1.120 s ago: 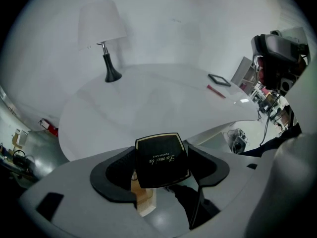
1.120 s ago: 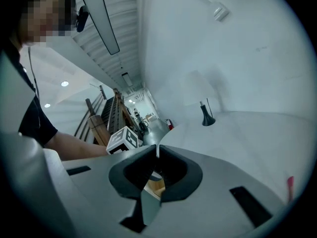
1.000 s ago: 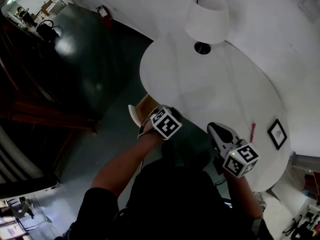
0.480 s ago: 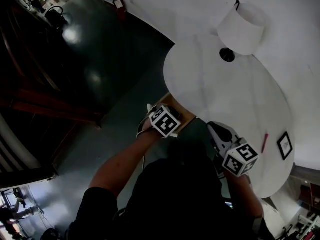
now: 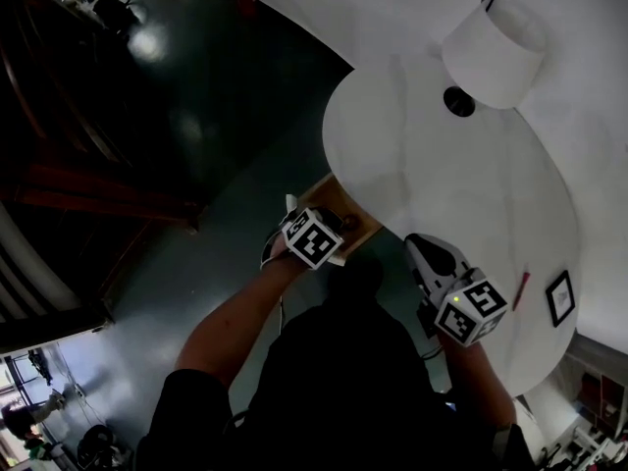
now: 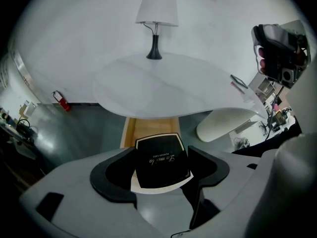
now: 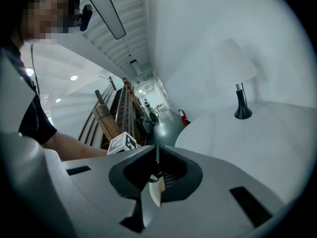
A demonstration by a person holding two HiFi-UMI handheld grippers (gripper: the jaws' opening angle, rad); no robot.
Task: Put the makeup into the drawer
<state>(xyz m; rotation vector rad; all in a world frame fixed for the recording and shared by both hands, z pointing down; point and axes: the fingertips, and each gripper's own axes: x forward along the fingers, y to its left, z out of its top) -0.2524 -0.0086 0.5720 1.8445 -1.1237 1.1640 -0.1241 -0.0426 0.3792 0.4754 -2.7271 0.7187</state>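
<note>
Left gripper view shows your left gripper clamped on the makeup box just before the open drawer, not yet released inside, while your right gripper is closed on nothing.

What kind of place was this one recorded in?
Probably a staged room corner inside a large hall or workshop. A white rounded table carries a shaded lamp and has an open wooden drawer beneath, while a dark glossy floor, a fire extinguisher and a staircase lie beyond.
</note>
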